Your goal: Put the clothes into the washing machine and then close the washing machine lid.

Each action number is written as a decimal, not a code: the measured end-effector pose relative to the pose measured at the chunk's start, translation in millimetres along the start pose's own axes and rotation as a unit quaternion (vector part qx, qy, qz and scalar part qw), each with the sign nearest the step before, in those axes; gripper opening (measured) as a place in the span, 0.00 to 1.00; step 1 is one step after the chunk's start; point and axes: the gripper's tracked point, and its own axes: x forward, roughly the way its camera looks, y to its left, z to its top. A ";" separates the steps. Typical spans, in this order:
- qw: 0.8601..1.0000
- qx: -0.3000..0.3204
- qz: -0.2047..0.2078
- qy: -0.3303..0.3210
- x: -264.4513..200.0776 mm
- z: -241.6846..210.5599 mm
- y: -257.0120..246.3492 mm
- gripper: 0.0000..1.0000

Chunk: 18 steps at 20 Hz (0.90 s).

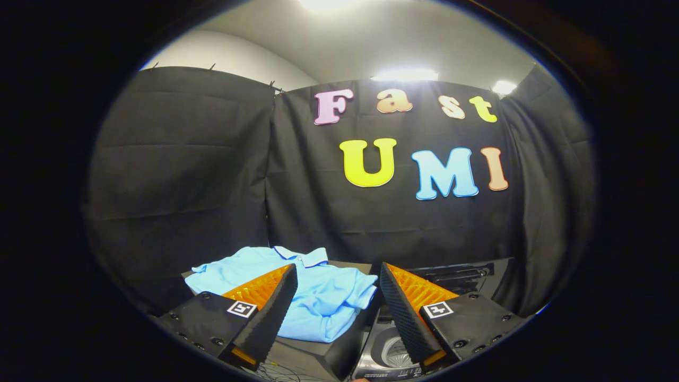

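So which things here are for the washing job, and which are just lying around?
For the job:
- blue polo shirt, lying flat beyond the open fingers
- washing machine, lid up, drum showing

Just around:
- dark table under the shirt
- wires below it

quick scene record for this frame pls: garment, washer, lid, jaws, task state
garment: light blue polo shirt, lying spread on a dark table, beyond the fingers
washer: washing machine beside the table, drum visible between the fingers
lid: lid raised
jaws: gripper open, touching nothing
task state: shirt not yet picked up

Ribbed tool wedges (square markers, screws)
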 end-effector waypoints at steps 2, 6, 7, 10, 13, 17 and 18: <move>1.000 -0.002 0.012 0.005 9.1 -0.9 12.3 0.98; 0.999 0.001 0.034 0.017 24.9 -4.3 36.0 0.98; 0.999 0.002 0.038 0.020 29.1 -5.7 42.7 0.98; 0.998 0.004 0.048 0.032 41.5 -9.0 58.6 0.98; 0.997 -0.003 0.057 0.050 55.3 -13.0 74.4 0.98; 0.995 -0.019 0.067 0.069 70.8 -18.5 91.7 0.98; 0.995 -0.021 0.069 0.076 75.0 -19.6 95.1 0.98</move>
